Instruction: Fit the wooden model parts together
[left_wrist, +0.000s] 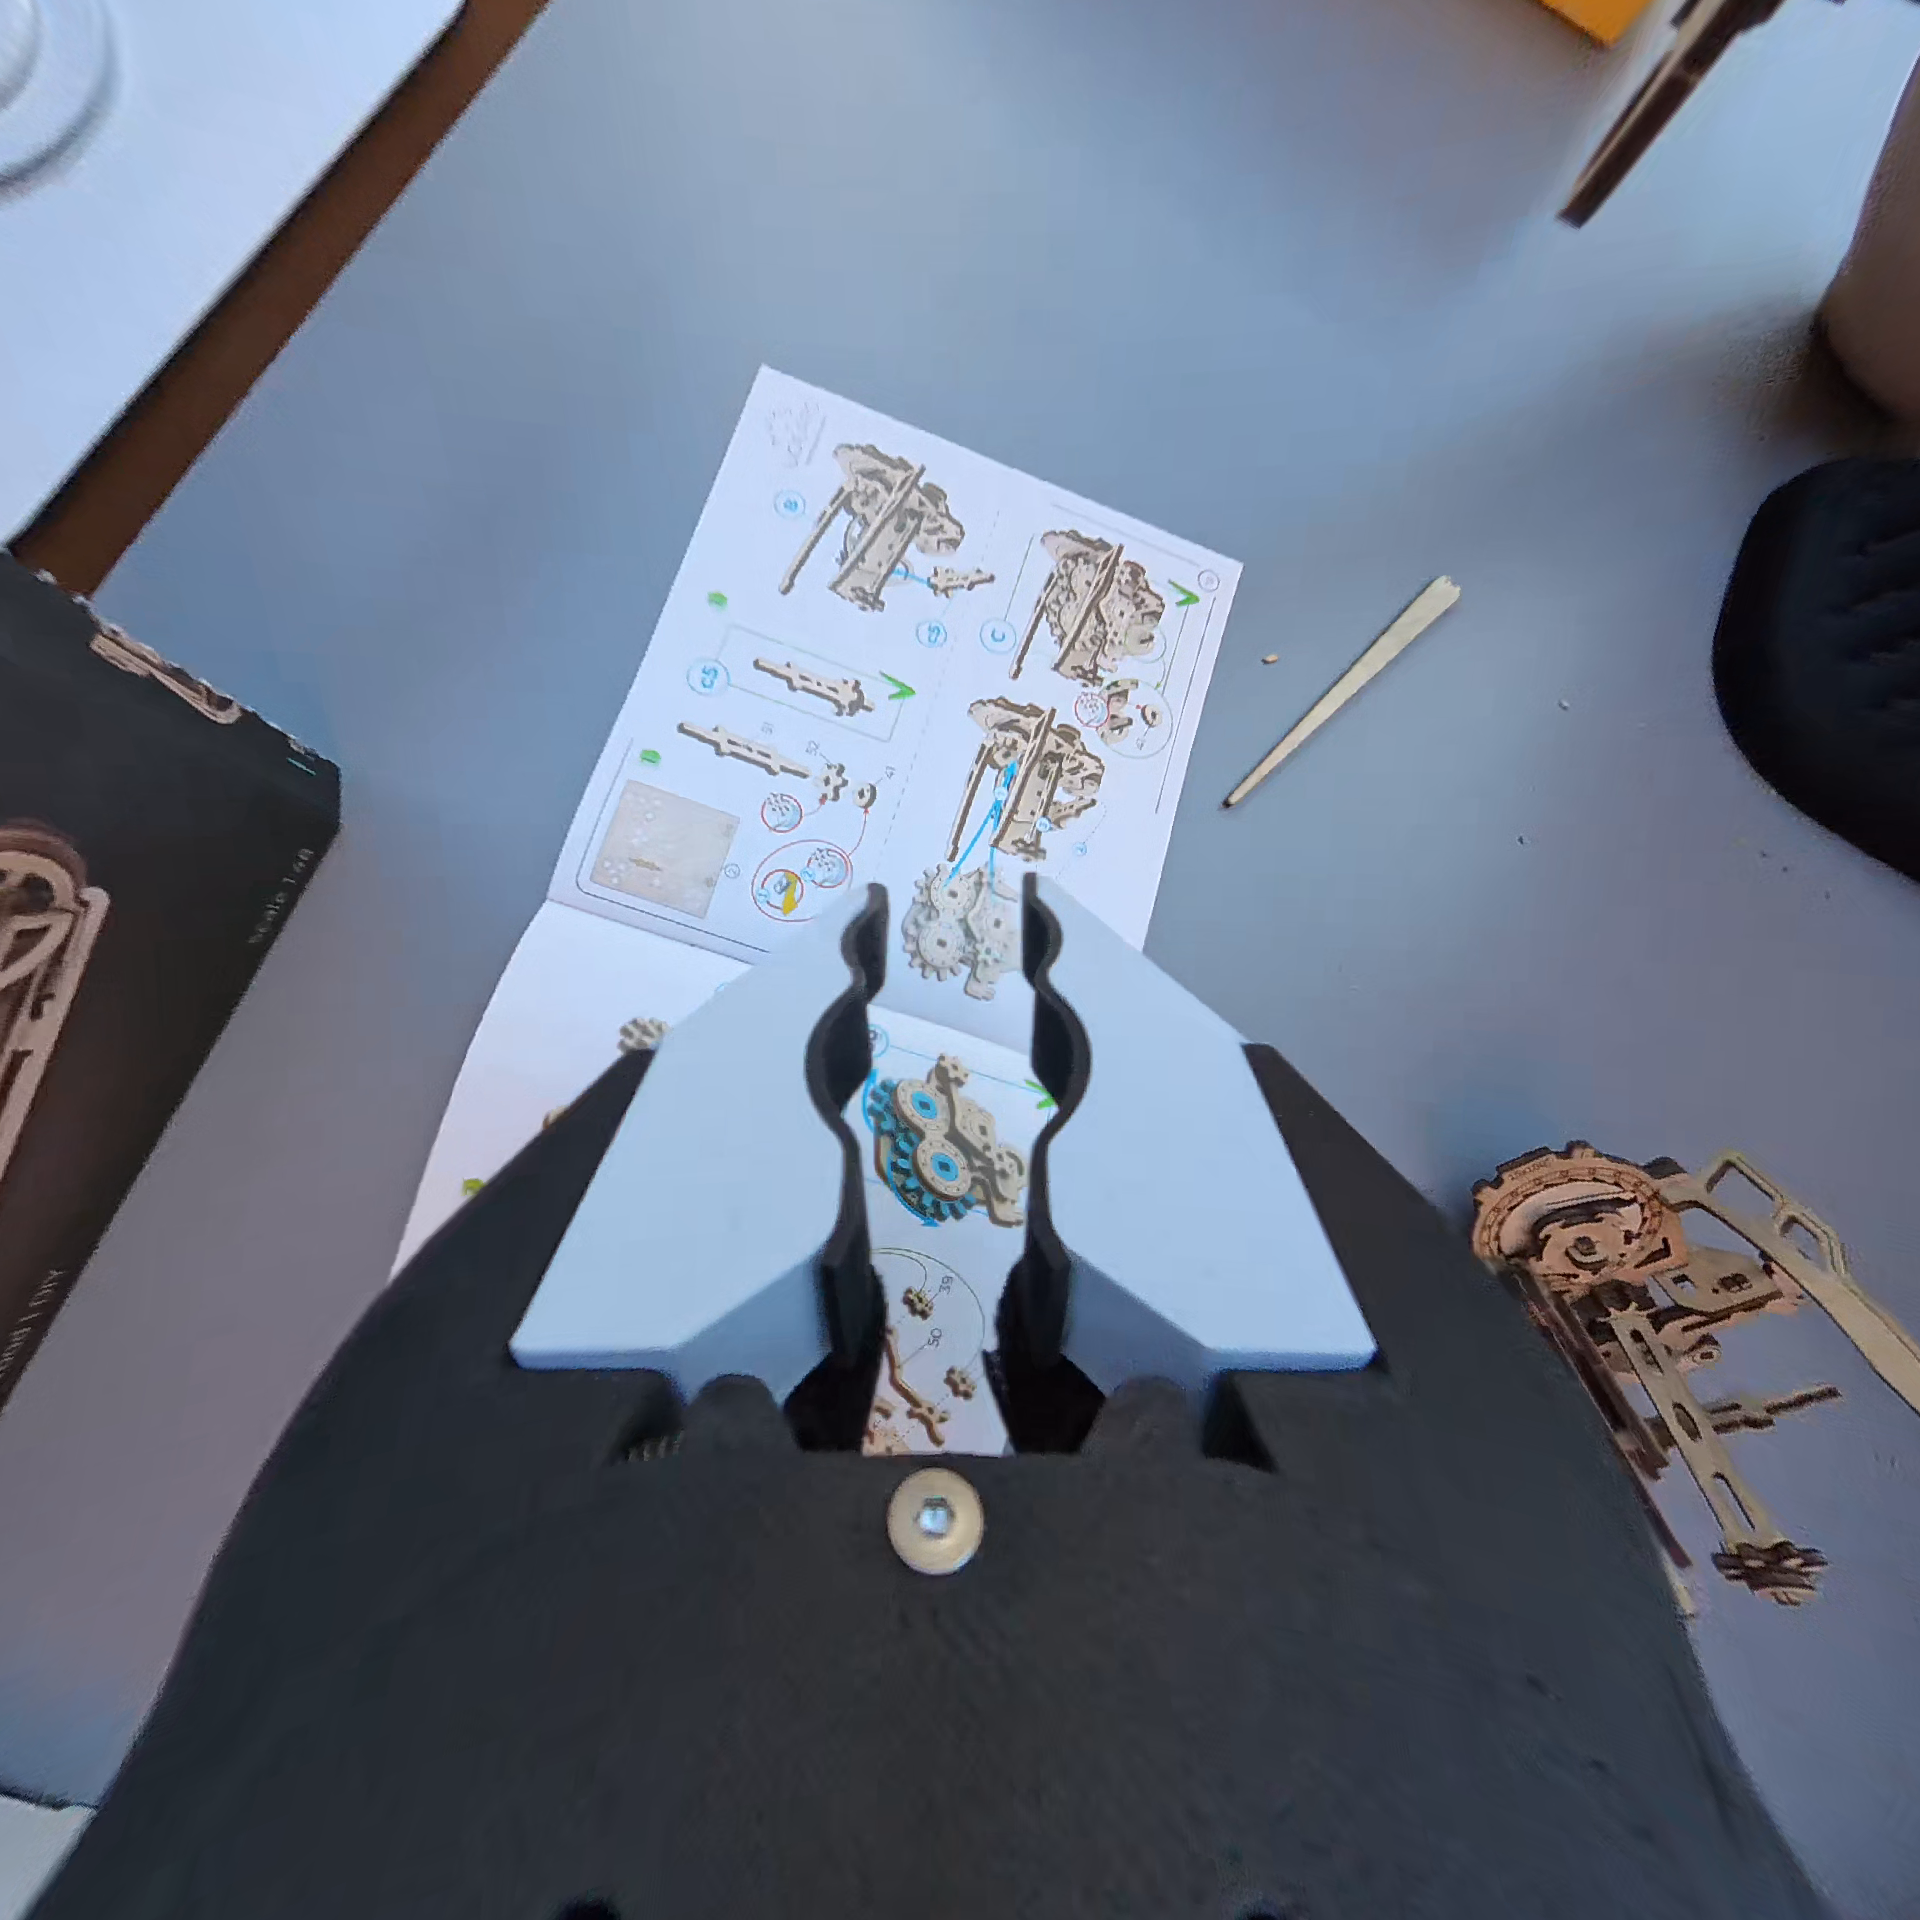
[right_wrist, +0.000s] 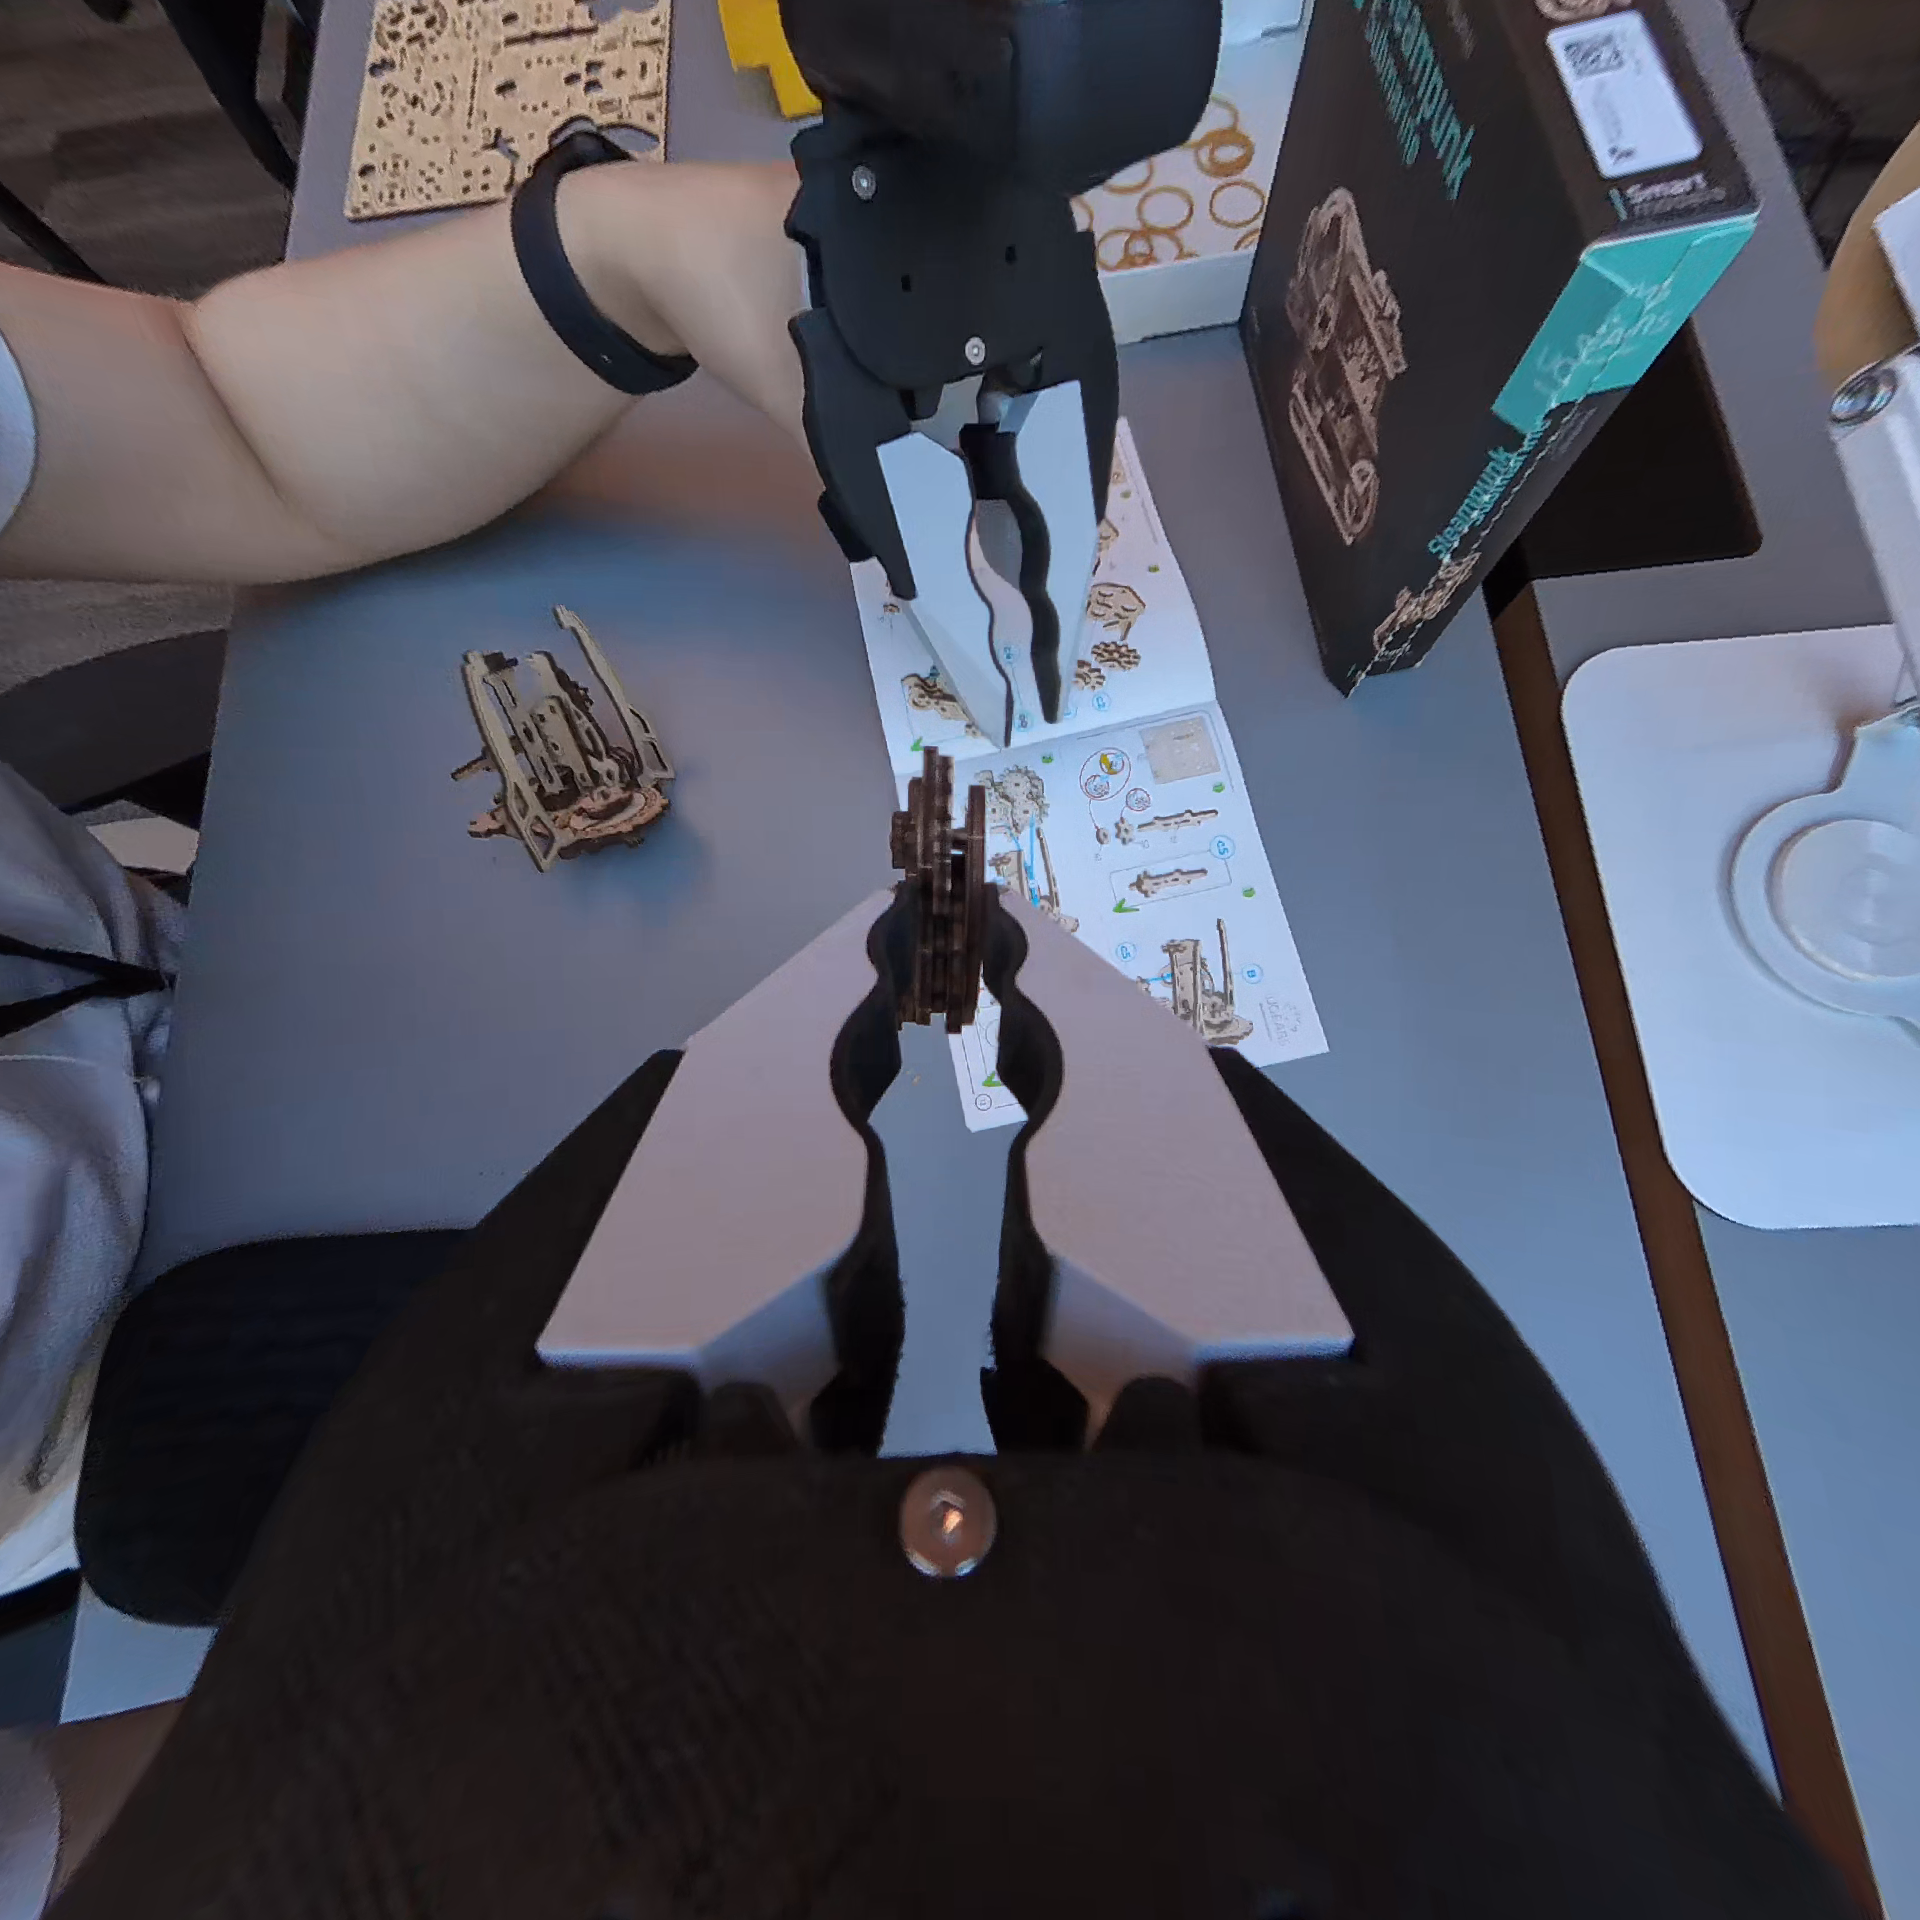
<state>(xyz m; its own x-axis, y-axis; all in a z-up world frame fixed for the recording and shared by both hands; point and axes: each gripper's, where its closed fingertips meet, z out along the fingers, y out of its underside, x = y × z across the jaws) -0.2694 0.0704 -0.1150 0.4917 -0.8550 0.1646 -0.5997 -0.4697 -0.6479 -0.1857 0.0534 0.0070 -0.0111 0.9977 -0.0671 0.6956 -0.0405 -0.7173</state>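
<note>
My right gripper (right_wrist: 943, 940) is shut on a small dark wooden gear assembly (right_wrist: 940, 873) and holds it edge-on above the table. My left gripper (left_wrist: 954, 914) is open and empty, hovering over the folded instruction sheet (left_wrist: 831, 644). It also shows in the right wrist view (right_wrist: 1023, 717), just beyond the held gear assembly and pointing towards it. The partly built wooden model (left_wrist: 1642, 1320) lies on the grey table to the left gripper's right; it also shows in the right wrist view (right_wrist: 561, 758), left of both grippers.
A thin wooden stick (left_wrist: 1340, 691) lies right of the sheet. A black kit box (right_wrist: 1455, 343) stands at the far right. A punched wooden parts sheet (right_wrist: 499, 94) and a white tray of rings (right_wrist: 1174, 208) lie at the back. A person's forearm (right_wrist: 364, 395) rests on the table. The gap from one gripper's tips to the other's is roughly 15 cm. Measured from the fingertips, the partly built wooden model (left_wrist: 1642, 1320) is 20 cm or so from the left gripper and 25 cm from the right.
</note>
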